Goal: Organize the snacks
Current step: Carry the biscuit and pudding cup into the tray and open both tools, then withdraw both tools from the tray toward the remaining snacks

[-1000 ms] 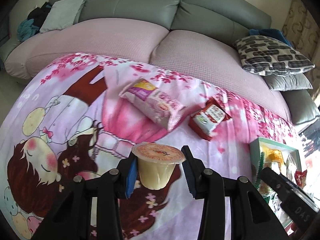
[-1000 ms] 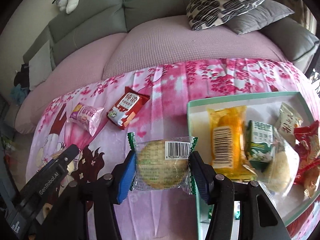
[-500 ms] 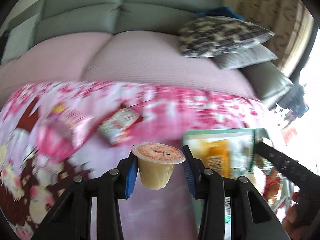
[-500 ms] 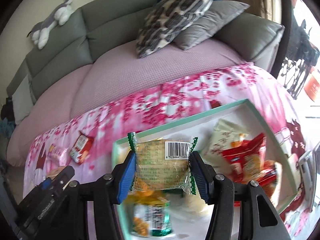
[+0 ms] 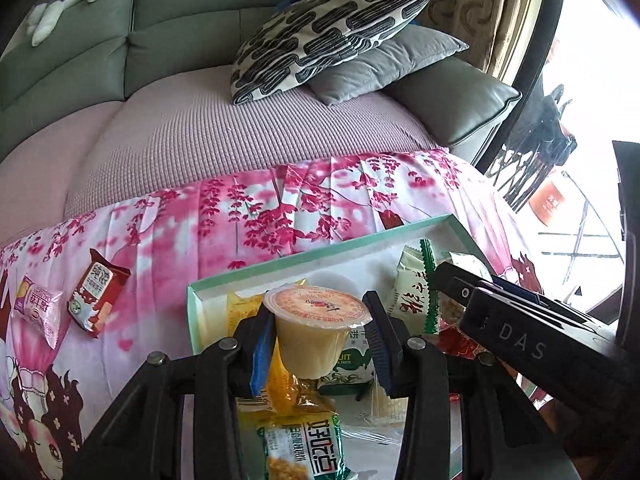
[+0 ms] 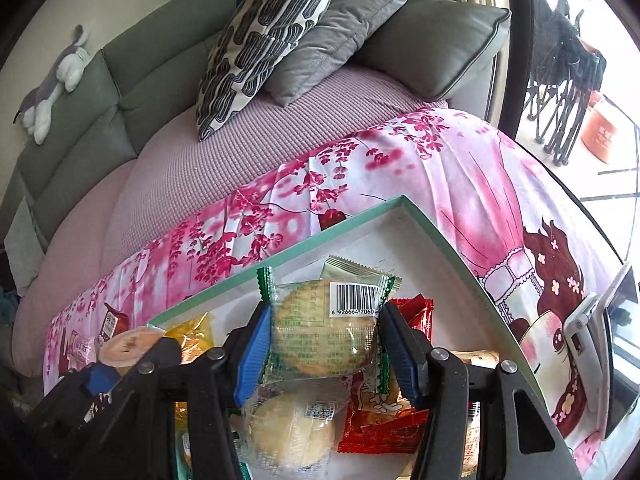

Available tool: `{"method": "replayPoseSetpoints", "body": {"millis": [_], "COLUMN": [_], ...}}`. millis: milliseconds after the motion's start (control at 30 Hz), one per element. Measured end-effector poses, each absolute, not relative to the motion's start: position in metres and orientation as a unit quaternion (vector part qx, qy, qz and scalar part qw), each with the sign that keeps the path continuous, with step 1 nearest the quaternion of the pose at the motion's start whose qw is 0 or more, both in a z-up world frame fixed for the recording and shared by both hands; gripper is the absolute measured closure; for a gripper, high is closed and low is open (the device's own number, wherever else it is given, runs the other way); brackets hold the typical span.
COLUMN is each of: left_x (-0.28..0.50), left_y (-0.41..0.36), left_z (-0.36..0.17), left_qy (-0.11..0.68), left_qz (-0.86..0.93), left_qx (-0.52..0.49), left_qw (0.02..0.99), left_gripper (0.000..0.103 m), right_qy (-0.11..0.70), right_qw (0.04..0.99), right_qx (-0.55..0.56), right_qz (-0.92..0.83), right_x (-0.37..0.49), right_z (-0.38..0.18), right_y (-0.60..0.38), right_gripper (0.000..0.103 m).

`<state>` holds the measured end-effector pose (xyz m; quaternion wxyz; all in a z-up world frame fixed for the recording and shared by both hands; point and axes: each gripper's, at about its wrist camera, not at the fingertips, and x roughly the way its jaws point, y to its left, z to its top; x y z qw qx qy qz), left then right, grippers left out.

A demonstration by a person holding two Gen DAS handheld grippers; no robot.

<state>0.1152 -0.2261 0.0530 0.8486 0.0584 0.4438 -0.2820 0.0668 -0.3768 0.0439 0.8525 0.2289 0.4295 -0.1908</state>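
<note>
My left gripper (image 5: 318,344) is shut on a yellow pudding cup (image 5: 316,330) with an orange foil lid, held above the left part of a green-rimmed white box (image 5: 304,258). My right gripper (image 6: 324,350) is shut on a clear-wrapped round biscuit pack (image 6: 326,334) with a barcode, held over the same box (image 6: 436,236). The box holds several snack packs, among them a yellow one (image 5: 292,396) and a red one (image 6: 384,420). The left gripper and cup also show in the right wrist view (image 6: 128,346).
The box sits on a pink floral blanket (image 5: 260,216) over a sofa. A red snack pack (image 5: 98,292) and a pink-white pack (image 5: 38,314) lie on the blanket left of the box. Cushions (image 5: 324,36) rest behind. A phone on a stand (image 6: 616,344) is at right.
Both grippers have swung right from the open blanket to above the box, each still holding its snack. The loose packs on the blanket now lie far left.
</note>
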Motion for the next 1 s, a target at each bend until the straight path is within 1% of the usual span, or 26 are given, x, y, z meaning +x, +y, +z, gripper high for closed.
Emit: {"method": "replayPoseSetpoints", "body": {"millis": [67, 133, 200, 267, 467, 533, 567, 600, 633, 767, 1000], "left_x": [0.117, 0.117, 0.118, 0.117, 0.115, 0.115, 0.115, 0.117, 0.118, 0.119, 0.113], "left_y": [-0.226, -0.222, -0.218, -0.212, -0.191, -0.178, -0.171, -0.164, -0.156, -0.131, -0.088], "left_z": [0.051, 0.051, 0.052, 0.056, 0.067, 0.068, 0.067, 0.064, 0.062, 0.05, 0.038], "left_qy": [0.451, 0.457, 0.456, 0.456, 0.45, 0.45, 0.451, 0.453, 0.453, 0.457, 0.459], "left_qz": [-0.283, -0.283, -0.28, -0.28, -0.273, -0.253, -0.242, -0.224, -0.203, -0.142, -0.089], "left_qx": [0.052, 0.044, 0.04, 0.031, 0.002, -0.003, -0.005, -0.005, 0.0, 0.014, 0.014], "left_qw": [0.845, 0.842, 0.844, 0.844, 0.85, 0.856, 0.859, 0.863, 0.868, 0.878, 0.884], "left_gripper": [0.059, 0.054, 0.046, 0.043, 0.04, 0.031, 0.022, 0.015, 0.013, 0.005, 0.005], "right_qy": [0.43, 0.431, 0.43, 0.429, 0.434, 0.435, 0.434, 0.432, 0.43, 0.431, 0.437], "right_qw": [0.852, 0.853, 0.853, 0.852, 0.849, 0.85, 0.851, 0.852, 0.854, 0.862, 0.866], "right_qx": [0.229, 0.23, 0.234, 0.24, 0.243, 0.243, 0.243, 0.244, 0.244, 0.217, 0.198], "right_qz": [-0.19, -0.184, -0.18, -0.177, -0.176, -0.173, -0.171, -0.168, -0.164, -0.154, -0.143], "right_x": [0.067, 0.067, 0.066, 0.065, 0.063, 0.061, 0.06, 0.059, 0.058, 0.056, 0.053], "right_z": [0.043, 0.042, 0.043, 0.043, 0.044, 0.045, 0.045, 0.046, 0.046, 0.046, 0.044], "right_y": [-0.378, -0.378, -0.378, -0.379, -0.377, -0.376, -0.375, -0.372, -0.37, -0.348, -0.311], "right_gripper": [0.045, 0.043, 0.043, 0.043, 0.042, 0.04, 0.035, 0.028, 0.025, 0.0, 0.0]}}
